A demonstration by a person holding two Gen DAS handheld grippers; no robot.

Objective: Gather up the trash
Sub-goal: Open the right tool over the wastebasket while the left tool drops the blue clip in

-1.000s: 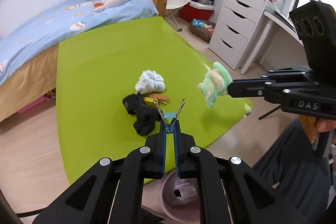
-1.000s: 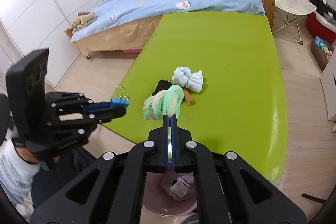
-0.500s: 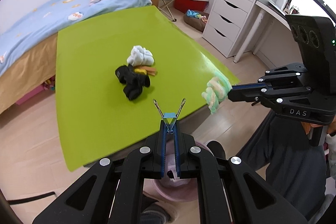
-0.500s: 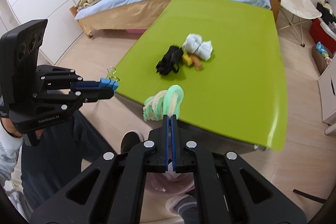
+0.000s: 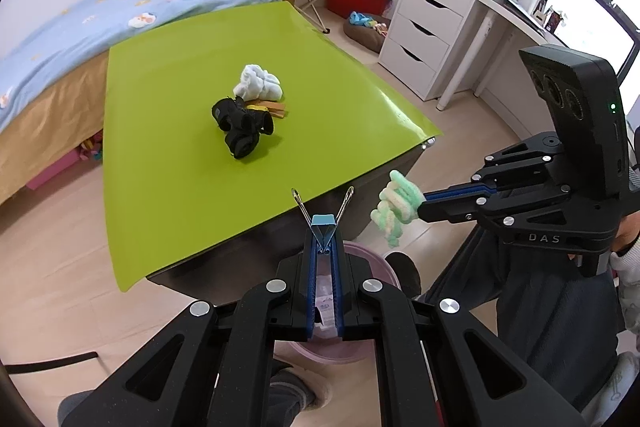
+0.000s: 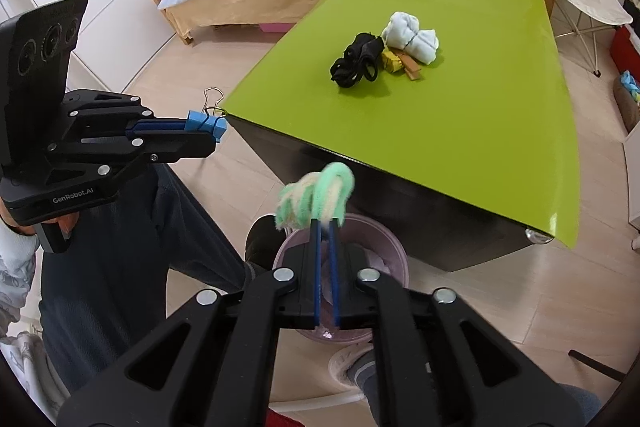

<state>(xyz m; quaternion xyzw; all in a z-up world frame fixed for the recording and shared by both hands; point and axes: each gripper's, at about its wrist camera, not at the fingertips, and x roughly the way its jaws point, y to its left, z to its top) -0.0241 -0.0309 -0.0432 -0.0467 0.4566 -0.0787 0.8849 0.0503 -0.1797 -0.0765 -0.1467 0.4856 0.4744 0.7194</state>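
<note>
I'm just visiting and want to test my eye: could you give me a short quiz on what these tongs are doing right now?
1. True or false: the left tongs hold a blue binder clip.
2. What do the right tongs grip? A) a black sock B) a green and cream fuzzy bundle C) a wooden peg
3. What sits on the floor right below both tongs?

Key
1. True.
2. B.
3. A pink bin, beside the green table.
</note>
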